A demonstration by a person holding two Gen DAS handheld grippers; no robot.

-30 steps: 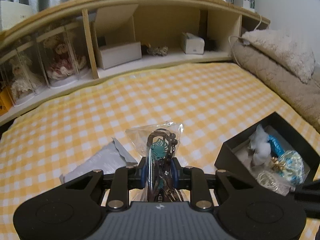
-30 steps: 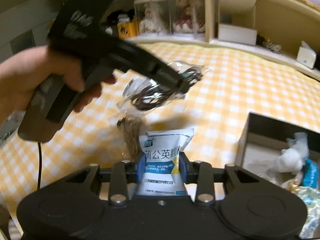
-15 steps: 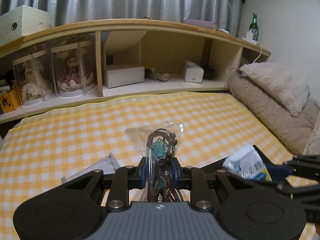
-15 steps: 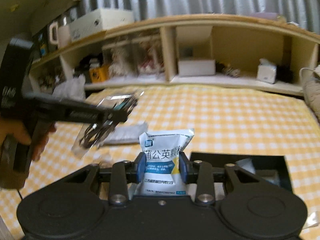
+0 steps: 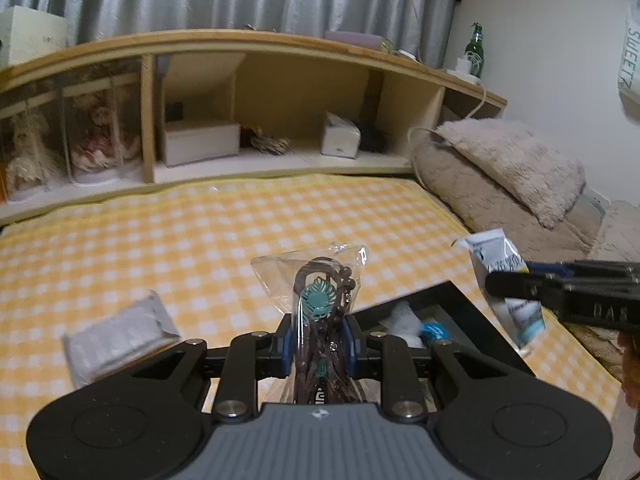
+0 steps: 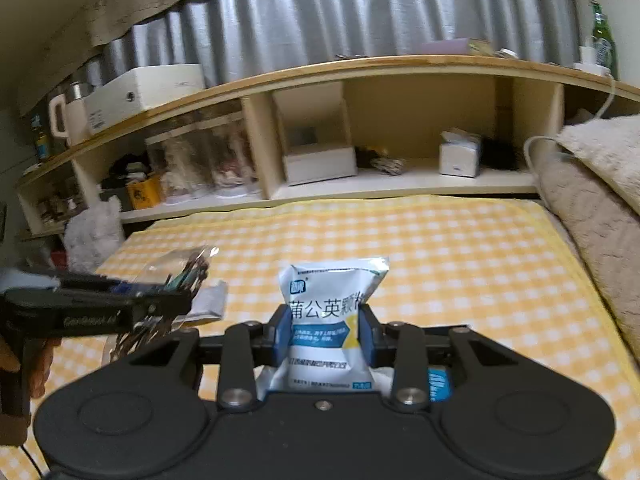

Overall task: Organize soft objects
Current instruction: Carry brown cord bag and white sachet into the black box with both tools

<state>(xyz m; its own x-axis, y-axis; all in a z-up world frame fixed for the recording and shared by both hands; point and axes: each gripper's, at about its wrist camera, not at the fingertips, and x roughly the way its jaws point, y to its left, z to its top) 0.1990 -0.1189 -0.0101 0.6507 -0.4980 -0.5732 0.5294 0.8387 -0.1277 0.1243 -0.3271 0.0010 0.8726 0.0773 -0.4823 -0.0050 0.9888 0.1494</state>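
Yellow checked bedspread (image 5: pixel 200 240), wooden shelf (image 6: pixel 360 68) at 12 o'clock.
Left gripper (image 5: pixel 318 340) clamped on clear bag (image 5: pixel 316 280); right gripper (image 6: pixel 324 336) clamped on white sachet (image 6: pixel 326 312). Black box (image 5: pixel 472 320) seen only from left wrist.

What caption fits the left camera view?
Left fingers pinch a clear bag of cords above a black box on the bed.

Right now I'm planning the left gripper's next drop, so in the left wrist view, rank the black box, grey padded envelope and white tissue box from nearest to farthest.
From the left gripper:
1. black box, just right of the fingers.
2. grey padded envelope, lying to the left.
3. white tissue box, far back on the shelf.
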